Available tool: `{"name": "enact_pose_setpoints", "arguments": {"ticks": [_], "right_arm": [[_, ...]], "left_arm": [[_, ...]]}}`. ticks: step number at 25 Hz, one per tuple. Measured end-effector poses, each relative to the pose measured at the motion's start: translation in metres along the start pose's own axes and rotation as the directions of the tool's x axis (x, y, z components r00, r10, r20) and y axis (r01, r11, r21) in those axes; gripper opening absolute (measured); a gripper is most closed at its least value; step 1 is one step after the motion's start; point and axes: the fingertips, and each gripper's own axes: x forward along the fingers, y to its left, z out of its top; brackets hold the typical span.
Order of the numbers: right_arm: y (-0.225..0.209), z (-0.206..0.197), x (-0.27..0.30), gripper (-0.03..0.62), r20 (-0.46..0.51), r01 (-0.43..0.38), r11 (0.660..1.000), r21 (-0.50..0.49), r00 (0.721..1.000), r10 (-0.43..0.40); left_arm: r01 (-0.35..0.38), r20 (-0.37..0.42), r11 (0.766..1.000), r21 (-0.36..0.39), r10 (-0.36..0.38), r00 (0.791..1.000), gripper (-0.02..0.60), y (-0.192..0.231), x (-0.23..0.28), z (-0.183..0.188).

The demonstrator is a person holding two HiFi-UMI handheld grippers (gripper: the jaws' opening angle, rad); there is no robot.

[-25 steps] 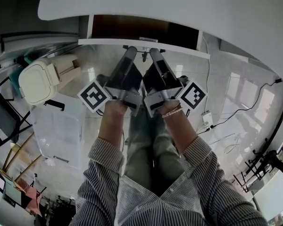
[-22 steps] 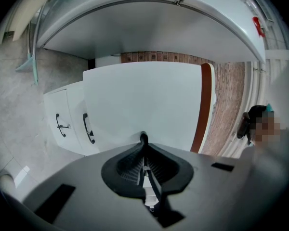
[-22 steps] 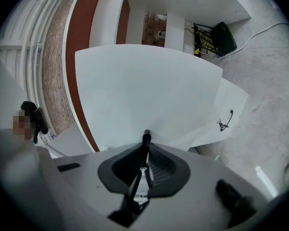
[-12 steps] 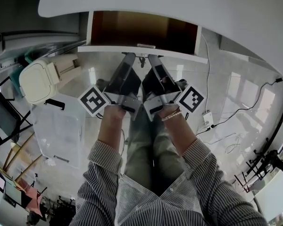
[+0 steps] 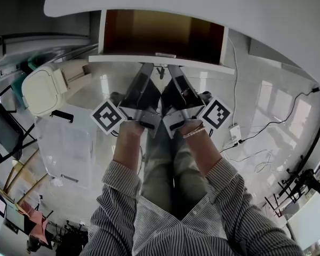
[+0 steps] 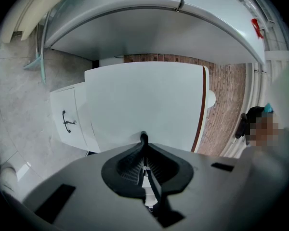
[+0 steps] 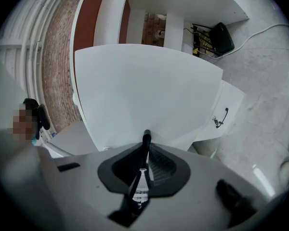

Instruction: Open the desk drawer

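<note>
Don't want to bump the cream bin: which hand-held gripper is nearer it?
Left. The cream bin lies left of the left hand-held gripper; the right hand-held gripper is beyond that, farther away.

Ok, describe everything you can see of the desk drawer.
The drawer stands part way out from under the white desk top, level. It looks like white board: a front panel and side walls around a brown floor, with nothing seen on the exposed part. The left gripper and the right gripper are both shut on its dark handle at the front's middle.
</note>
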Motion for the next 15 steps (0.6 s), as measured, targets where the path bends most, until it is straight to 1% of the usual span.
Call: {"name": "enact_pose_setpoints", "arguments": {"ticks": [5,8,11,15], "right_arm": [[-0.002,-0.006,-0.005,0.043,-0.009,0.004,1.0,-0.008,1.0,-0.004],[-0.003,-0.007,-0.007,0.043,-0.017,-0.006,1.0,-0.007,1.0,0.006],[-0.003,-0.011,-0.007,0.043,-0.026,-0.033,0.999,0.005,0.999,0.033],[-0.001,-0.011,-0.009,0.042,-0.031,-0.039,0.999,-0.02,0.999,0.038]], "left_arm": [[-0.005,0.001,1.0,-0.017,0.005,1.0,0.035,0.003,-0.008,-0.003],[-0.007,-0.008,1.0,-0.009,0.007,1.0,0.035,0.005,-0.009,-0.004],[-0.004,-0.013,1.0,-0.002,0.004,1.0,0.035,0.005,-0.012,-0.003],[-0.009,-0.023,1.0,0.015,0.01,1.0,0.037,0.003,-0.011,-0.003]]}}
